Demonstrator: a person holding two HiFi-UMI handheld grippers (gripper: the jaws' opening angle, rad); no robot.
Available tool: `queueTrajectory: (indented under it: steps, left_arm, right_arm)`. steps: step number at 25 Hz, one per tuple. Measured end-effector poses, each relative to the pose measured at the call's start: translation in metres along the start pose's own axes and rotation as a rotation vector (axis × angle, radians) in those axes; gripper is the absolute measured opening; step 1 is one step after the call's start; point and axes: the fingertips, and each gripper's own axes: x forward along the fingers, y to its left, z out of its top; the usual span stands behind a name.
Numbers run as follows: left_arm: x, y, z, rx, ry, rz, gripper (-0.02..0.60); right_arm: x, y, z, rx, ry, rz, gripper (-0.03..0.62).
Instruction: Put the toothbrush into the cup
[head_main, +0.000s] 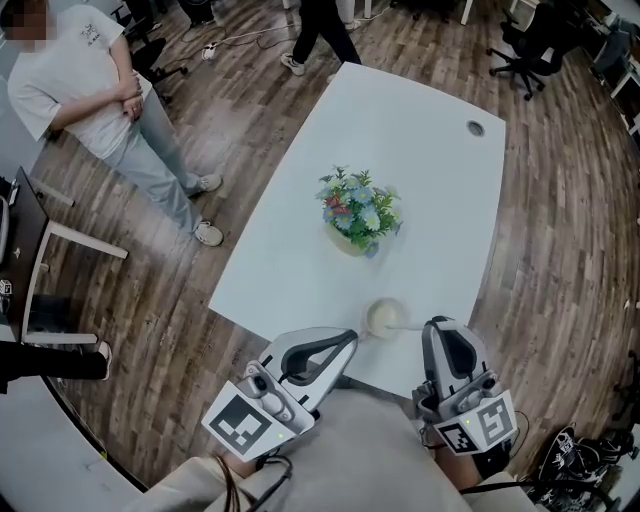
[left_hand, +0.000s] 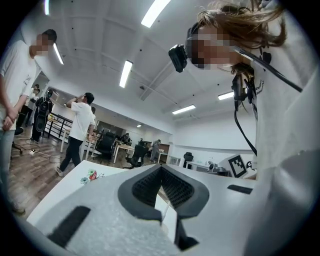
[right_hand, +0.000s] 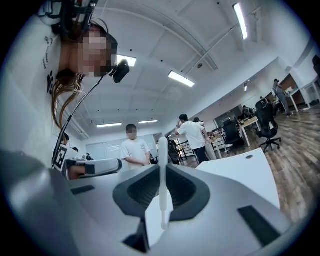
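Insertion step: right tool (head_main: 436, 325) clamped on the toothbrush (right_hand: 162, 150), its far end at the cup (head_main: 384, 318), 9 o'clock; left tool (left_hand: 160, 169) closed, empty; next, probably tip in, then release.

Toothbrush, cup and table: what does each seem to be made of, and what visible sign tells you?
Toothbrush: probably plastic, judging by its smooth, milky white handle. Cup: pale and smooth, ceramic or plastic; the look leaves it open. Table: smooth matt white top, likely laminate or painted board, since the colour is even with no grain.
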Motion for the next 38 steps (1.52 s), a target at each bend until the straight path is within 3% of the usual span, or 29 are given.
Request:
queueTrajectory:
  steps: [13,38]
  left_arm:
    - [0.011,-0.003,-0.022,-0.013,0.019,-0.017,0.008]
    - [0.03,0.004,-0.071,-0.07,0.11,-0.044,0.008]
  right_arm:
    - [0.01,-0.023,-0.05,-0.005,0.056,0.012,0.049]
    - [0.021,-0.035,-0.084,-0.001,0.121,0.011,0.049]
